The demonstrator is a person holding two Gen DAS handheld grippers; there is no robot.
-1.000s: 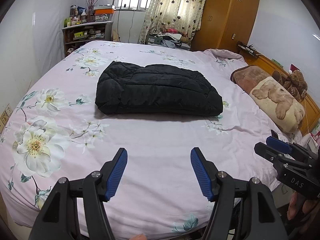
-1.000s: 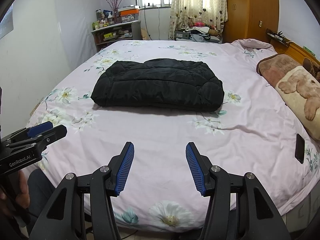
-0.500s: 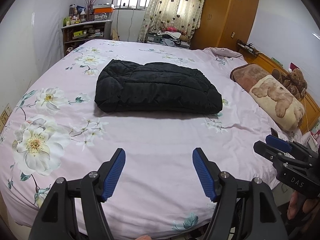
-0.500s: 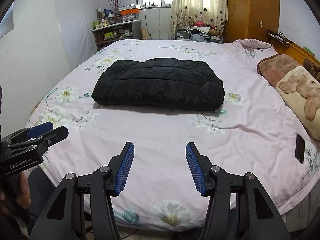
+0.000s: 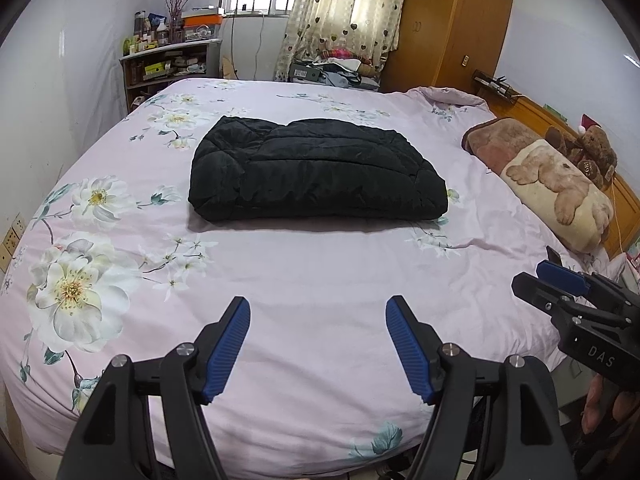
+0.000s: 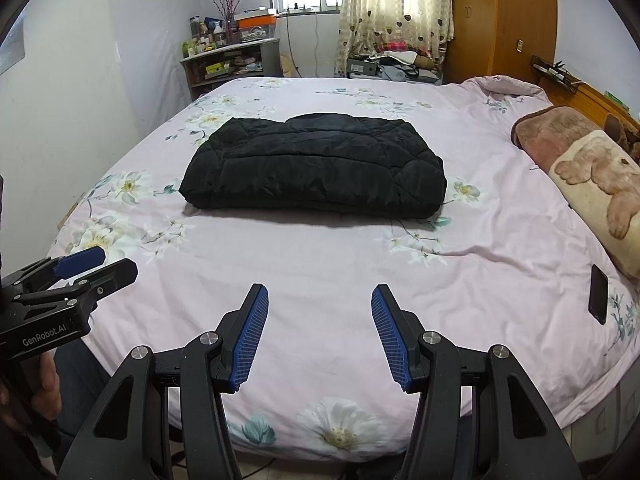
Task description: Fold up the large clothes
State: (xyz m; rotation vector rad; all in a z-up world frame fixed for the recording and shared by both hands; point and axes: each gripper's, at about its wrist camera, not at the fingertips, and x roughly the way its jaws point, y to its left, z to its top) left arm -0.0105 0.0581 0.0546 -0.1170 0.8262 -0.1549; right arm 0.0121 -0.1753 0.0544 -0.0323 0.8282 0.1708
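A black padded jacket (image 5: 316,172) lies folded into a thick rectangle in the middle of the bed, also in the right wrist view (image 6: 316,170). My left gripper (image 5: 318,312) is open and empty, held above the bed's near edge, well short of the jacket. My right gripper (image 6: 320,300) is open and empty too, at the near edge. Each gripper shows from the side in the other's view: the right gripper (image 5: 560,276) and the left gripper (image 6: 84,260).
The bed has a pink floral sheet (image 5: 320,272). A bear-print pillow (image 5: 560,184) and teddy bear (image 5: 596,148) lie at the right. A dark phone (image 6: 599,294) rests near the right edge. A shelf (image 5: 168,64) and wardrobe (image 5: 452,24) stand beyond.
Both grippers have drawn back slightly and stay open. The jacket has not moved.
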